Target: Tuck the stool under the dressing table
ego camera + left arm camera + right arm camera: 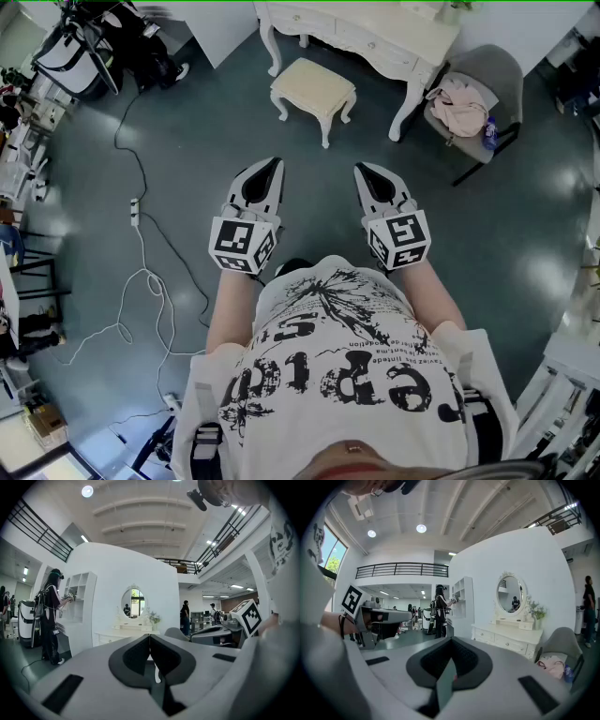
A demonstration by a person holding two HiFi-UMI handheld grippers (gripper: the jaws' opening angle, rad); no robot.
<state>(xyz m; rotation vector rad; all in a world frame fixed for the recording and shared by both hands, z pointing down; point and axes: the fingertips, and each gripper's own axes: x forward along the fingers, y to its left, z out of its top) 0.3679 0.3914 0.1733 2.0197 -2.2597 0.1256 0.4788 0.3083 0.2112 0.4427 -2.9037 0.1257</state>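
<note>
A cream cushioned stool (313,88) with white curved legs stands on the grey floor, just in front of the white dressing table (375,33) and outside its kneehole. The left gripper (269,167) and right gripper (362,172) are held side by side at waist height, well short of the stool, both shut and holding nothing. In the left gripper view the jaws (149,638) meet, with the dressing table (123,633) and its oval mirror (135,603) beyond. The right gripper view shows the jaws (451,641) closed, with the dressing table (510,640) off to the right.
A grey chair (487,80) carrying a pink cloth (459,103) and a bottle stands right of the table. A white cable with a power strip (135,212) trails over the floor at left. Bags and equipment (75,52) sit far left. A person (52,616) stands by white shelves.
</note>
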